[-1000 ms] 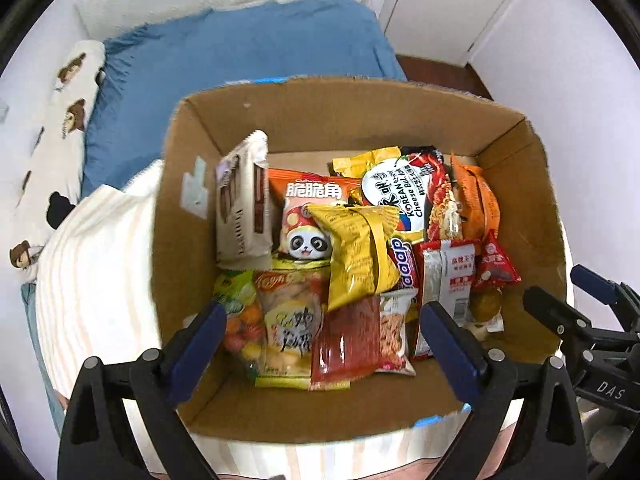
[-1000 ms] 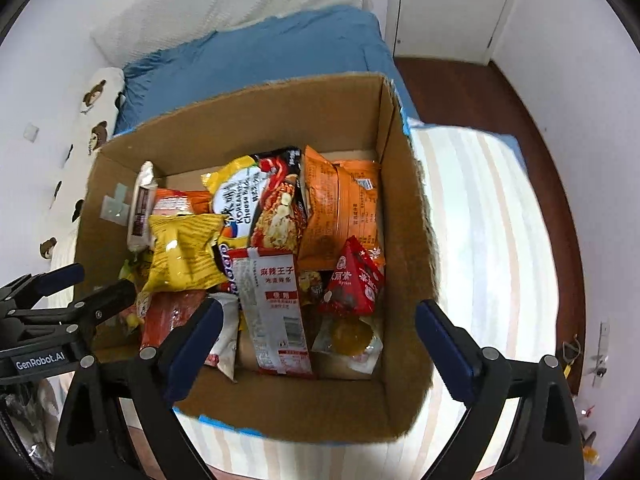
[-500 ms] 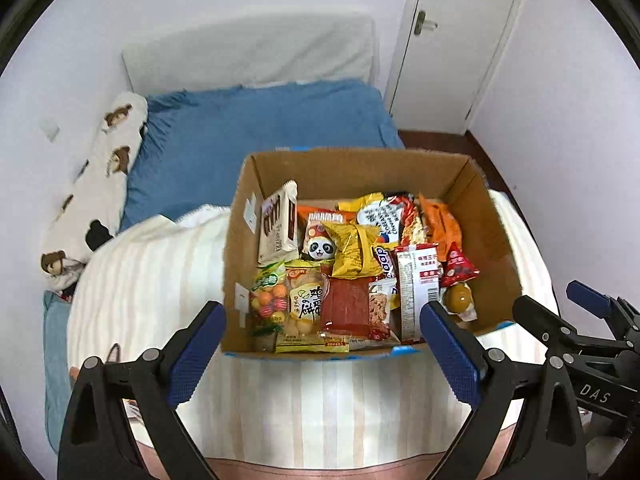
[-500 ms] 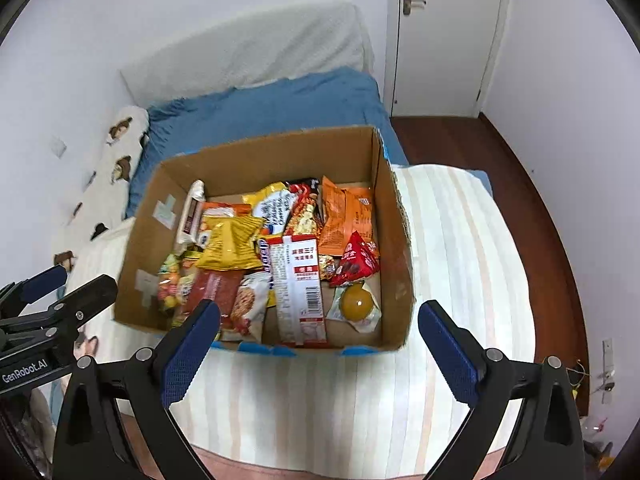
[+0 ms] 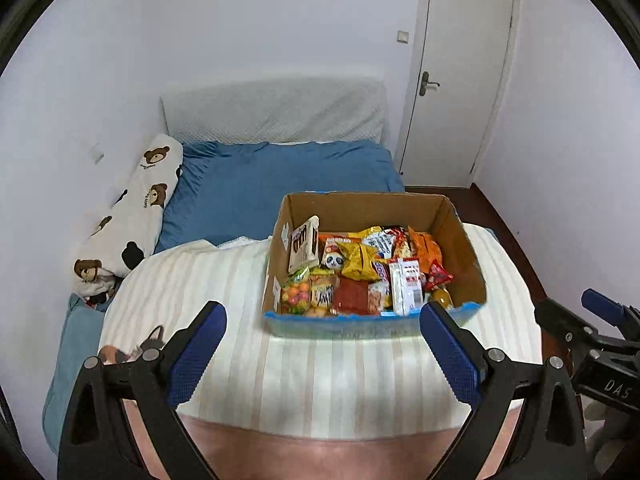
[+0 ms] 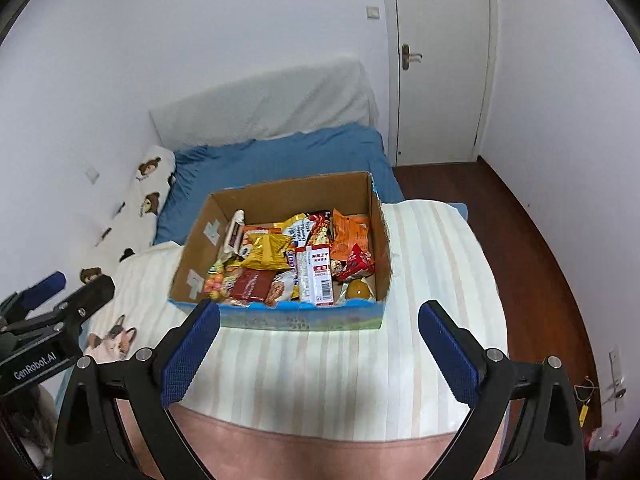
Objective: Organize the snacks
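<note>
An open cardboard box (image 5: 460, 240) (image 6: 382, 248) stands on the striped bed cover, filled with snack packets: a yellow bag (image 5: 358, 260) (image 6: 266, 250), a white and red packet (image 5: 406, 286) (image 6: 318, 274), an orange packet (image 6: 350, 228), a dark red packet (image 5: 350, 296) and others. My left gripper (image 5: 322, 344) is open and empty, well back from the box's near wall. My right gripper (image 6: 320, 344) is open and empty, also back from the box. Each gripper shows at the edge of the other's view.
The striped cover (image 5: 304, 368) lies over a bed with a blue sheet (image 5: 276, 184). A bear-print pillow (image 5: 128, 216) lies along the left wall. A white door (image 5: 456, 80) stands at the back right, with dark wood floor (image 6: 532, 264) to the right.
Both grippers have pulled back and up from just over the box, so the box now looks small and far. Both stayed open and empty.
</note>
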`<state>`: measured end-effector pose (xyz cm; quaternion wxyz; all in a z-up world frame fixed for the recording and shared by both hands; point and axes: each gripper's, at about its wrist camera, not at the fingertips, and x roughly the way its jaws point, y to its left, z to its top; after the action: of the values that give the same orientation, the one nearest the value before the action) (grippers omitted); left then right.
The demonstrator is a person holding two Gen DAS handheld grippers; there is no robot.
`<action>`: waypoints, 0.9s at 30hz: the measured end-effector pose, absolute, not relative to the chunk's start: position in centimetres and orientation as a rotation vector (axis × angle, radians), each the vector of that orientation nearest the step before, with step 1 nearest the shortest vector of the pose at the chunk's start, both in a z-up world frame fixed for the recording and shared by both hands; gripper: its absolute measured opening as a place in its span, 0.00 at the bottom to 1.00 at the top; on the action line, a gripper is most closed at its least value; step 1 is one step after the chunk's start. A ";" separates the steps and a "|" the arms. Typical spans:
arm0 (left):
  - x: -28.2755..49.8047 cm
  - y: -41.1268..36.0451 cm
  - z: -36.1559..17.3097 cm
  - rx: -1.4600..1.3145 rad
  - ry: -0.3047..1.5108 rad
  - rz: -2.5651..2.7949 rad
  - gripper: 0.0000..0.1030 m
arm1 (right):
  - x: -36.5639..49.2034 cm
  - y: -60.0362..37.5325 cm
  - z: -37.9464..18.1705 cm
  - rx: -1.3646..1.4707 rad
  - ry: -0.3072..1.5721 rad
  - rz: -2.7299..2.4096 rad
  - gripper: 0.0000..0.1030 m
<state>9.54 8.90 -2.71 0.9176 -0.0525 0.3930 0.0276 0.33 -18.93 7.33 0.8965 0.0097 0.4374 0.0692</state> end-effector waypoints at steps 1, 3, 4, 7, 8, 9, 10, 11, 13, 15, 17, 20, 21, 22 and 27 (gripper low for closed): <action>8.8 8.9 -2.5 -0.108 0.804 0.058 0.96 | -0.4 -18.9 7.7 0.017 0.897 0.145 0.98; 7.3 8.7 -2.1 -0.104 0.794 0.057 0.96 | -2.1 -18.9 8.6 0.009 0.876 0.152 0.99; 6.6 8.7 -1.9 -0.101 0.785 0.064 0.96 | -2.8 -19.0 8.9 0.003 0.866 0.152 1.00; 4.6 8.5 -1.0 -0.098 0.764 0.069 0.96 | -5.1 -18.8 9.9 -0.018 0.835 0.157 1.00; 4.1 8.4 -0.8 -0.094 0.757 0.073 0.96 | -5.8 -18.8 10.3 -0.025 0.824 0.160 1.00; 3.6 8.2 -0.6 -0.088 0.751 0.072 0.96 | -6.4 -18.7 10.6 -0.026 0.816 0.165 1.00; 2.9 8.1 -0.3 -0.084 0.743 0.073 0.96 | -6.8 -18.7 10.8 -0.023 0.813 0.171 1.00; 2.4 8.0 -0.2 -0.083 0.739 0.075 0.97 | -7.4 -18.7 11.0 -0.021 0.811 0.175 1.00; 1.5 8.1 0.2 -0.091 0.737 0.075 1.00 | -8.3 -18.7 11.5 -0.015 0.807 0.182 1.00; 0.7 8.2 0.6 -0.097 0.726 0.078 1.00 | -9.2 -18.7 11.9 -0.009 0.801 0.192 1.00; 0.0 8.3 0.8 -0.097 0.716 0.086 1.00 | -10.2 -18.5 12.3 -0.017 0.790 0.198 1.00; -1.0 8.4 0.9 -0.109 0.716 0.092 1.00 | -11.1 -18.4 12.5 -0.026 0.787 0.204 1.00; -1.3 8.5 1.0 -0.116 0.717 0.093 1.00 | -11.3 -18.4 12.6 -0.027 0.786 0.204 1.00; -1.5 8.5 1.0 -0.119 0.717 0.094 1.00 | -11.4 -18.4 12.6 -0.029 0.786 0.206 1.00; -2.2 8.4 0.8 -0.119 0.720 0.098 1.00 | -11.7 -18.5 12.6 -0.031 0.783 0.202 1.00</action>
<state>-2.17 8.44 0.84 0.9330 -0.0583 0.3519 0.0481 -11.73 -18.49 12.60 0.9193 -0.0151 0.3809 0.0982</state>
